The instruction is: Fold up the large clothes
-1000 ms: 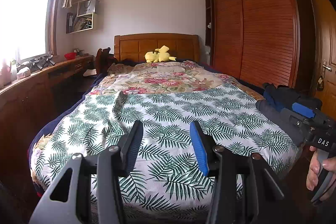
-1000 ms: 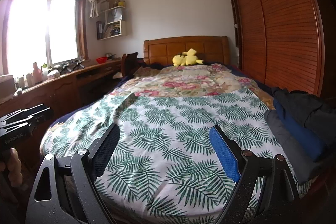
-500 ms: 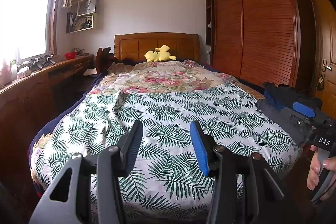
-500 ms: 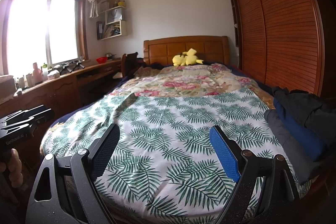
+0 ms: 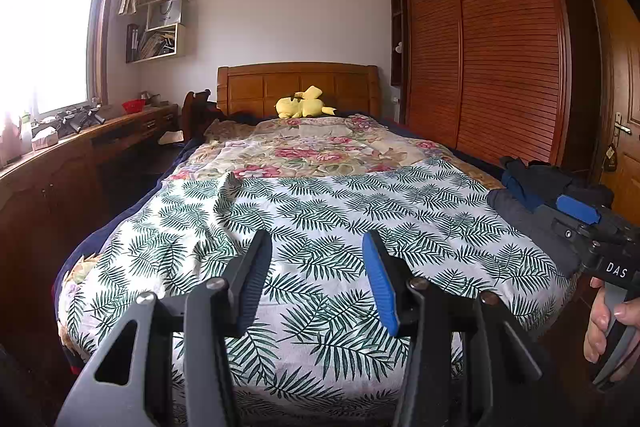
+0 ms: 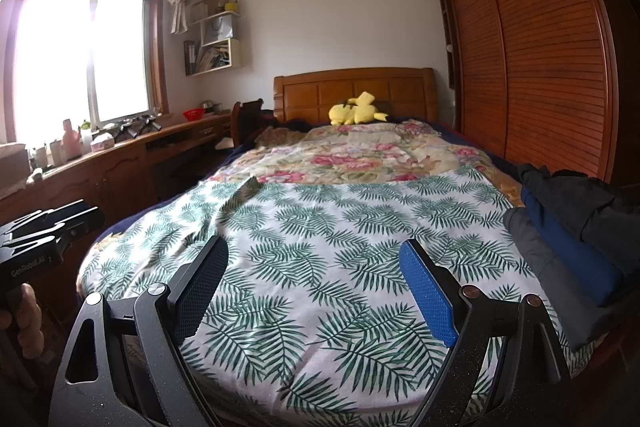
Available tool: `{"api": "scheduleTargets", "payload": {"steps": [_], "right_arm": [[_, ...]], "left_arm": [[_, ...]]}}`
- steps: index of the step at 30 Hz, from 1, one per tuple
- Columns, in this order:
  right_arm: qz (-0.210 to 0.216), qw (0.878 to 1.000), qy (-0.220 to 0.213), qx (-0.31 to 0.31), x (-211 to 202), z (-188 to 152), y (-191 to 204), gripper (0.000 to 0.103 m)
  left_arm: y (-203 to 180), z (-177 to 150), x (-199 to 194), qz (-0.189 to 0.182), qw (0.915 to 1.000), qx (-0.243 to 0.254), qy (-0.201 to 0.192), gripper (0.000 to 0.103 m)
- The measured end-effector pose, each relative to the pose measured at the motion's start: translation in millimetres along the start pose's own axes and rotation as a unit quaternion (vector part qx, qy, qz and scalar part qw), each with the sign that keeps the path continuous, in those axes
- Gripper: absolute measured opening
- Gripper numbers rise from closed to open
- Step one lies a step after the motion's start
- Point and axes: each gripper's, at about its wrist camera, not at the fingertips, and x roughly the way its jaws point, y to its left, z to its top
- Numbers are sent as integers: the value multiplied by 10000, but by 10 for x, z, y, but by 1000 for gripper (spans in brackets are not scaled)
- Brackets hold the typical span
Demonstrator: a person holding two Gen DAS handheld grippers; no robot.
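Left claw point(image 5: 316, 279) about half open, nothing between pads, poised over foot of bed point(image 5: 320, 219). Right claw point(image 6: 316, 291) spread wide, also empty. Dark clothes point(image 6: 572, 227) piled at bed's right edge, near wardrobe point(image 6: 536, 59), untouched, apart from both claws. Leaf-print sheet point(image 6: 320, 247) covers near half of bed, flat and bare, one ridge at far left. Red bowl point(image 6: 194, 113) on table point(image 6: 120, 155) under window; contents unreadable. Yellow plush point(image 5: 304, 103) by headboard.

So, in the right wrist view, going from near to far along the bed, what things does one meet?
Right gripper with open jaws → palm-leaf sheet → floral quilt → yellow plush toy → wooden headboard.
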Motion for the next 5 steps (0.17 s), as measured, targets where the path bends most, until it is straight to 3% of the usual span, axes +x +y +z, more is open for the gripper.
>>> {"api": "scheduleTargets", "payload": {"steps": [5], "right_arm": [[-2,10000,-2,3,-2,-1,7,89]], "left_arm": [[0,-2,-3,-3,10000,-3,12,47]]}}
